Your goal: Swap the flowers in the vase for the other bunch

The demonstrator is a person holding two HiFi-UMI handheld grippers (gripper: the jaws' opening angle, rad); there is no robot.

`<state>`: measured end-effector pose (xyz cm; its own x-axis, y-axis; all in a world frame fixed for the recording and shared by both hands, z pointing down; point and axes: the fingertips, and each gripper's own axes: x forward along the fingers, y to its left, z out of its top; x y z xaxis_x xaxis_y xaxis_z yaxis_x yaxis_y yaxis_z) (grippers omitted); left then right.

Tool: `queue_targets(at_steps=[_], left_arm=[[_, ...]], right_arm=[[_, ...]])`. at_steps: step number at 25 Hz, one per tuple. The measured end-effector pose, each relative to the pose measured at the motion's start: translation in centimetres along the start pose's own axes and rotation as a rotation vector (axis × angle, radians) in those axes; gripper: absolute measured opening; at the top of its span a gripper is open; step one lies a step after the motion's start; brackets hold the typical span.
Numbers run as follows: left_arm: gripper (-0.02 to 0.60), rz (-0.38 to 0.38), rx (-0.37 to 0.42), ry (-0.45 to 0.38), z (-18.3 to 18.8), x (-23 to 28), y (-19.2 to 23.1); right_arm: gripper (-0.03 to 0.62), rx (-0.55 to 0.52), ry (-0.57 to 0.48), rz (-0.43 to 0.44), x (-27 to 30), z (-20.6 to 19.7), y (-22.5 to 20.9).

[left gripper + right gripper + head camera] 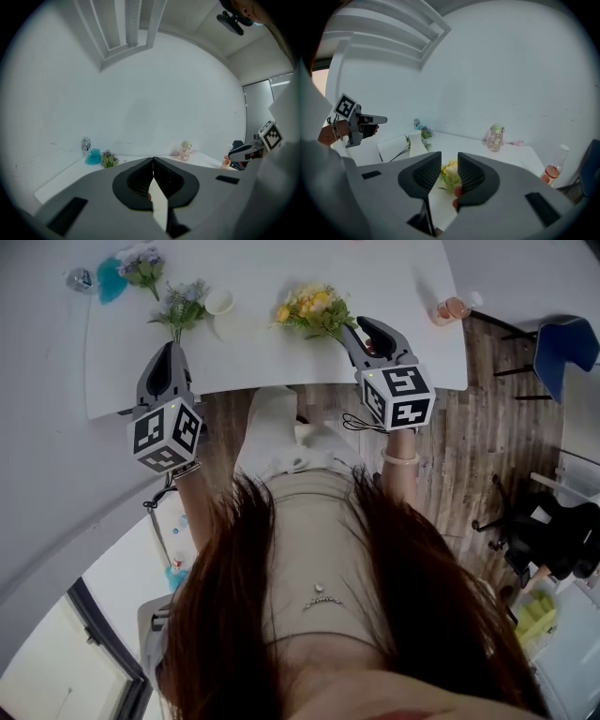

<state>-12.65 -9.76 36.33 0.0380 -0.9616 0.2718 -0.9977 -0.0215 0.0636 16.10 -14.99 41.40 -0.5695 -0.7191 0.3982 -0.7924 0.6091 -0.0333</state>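
1. Vase (225, 310): white, upright on the white table (394, 277), toward the far side. No stems show in its mouth in the head view or the right gripper view, so it looks empty.
2. Blue-purple bunch (183, 306): lies flat on the table just beside the vase at its 9 o'clock, stem end toward the near edge. Probably the bunch taken out.
3. Yellow bunch (312, 309): lies flat on the table at the vase's 3 o'clock, apart from it. Probably the replacement.
4. Right gripper (349, 334): at the yellow bunch's 4 o'clock, at the stem end. Its tongs stand apart, and its own view shows the yellow blooms in the gap, with no pad pressing on them.
5. Left gripper (171, 348): at the near table edge, at 6 o'clock from the blue-purple bunch. Its tongs are closed together with nothing between them.
6. Farther out: a small purple bunch (141, 265), a teal object (111, 279) and a clear bottle (80, 279) at the vase's 10 o'clock; a pink-tinted bottle (452, 307) far out at 3 o'clock.
7. Progress, as judged: removal looks done. Left to do: close on the yellow stems, lift, stand them in the vase.
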Motion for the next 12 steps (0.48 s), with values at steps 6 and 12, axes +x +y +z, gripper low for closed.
queue_targets(at_steps=[6,12], left_arm=[[0.005,-0.009,0.007,0.001,0.5,2.1,0.1],[0.005,-0.004,0.005,0.032,0.0,3.8,0.7]], right_arm=[[0.147,0.013,0.07,-0.008,1.3,-1.9,-1.2],[0.178,0.004,0.15,-0.006,3.1,-4.0,-2.2]])
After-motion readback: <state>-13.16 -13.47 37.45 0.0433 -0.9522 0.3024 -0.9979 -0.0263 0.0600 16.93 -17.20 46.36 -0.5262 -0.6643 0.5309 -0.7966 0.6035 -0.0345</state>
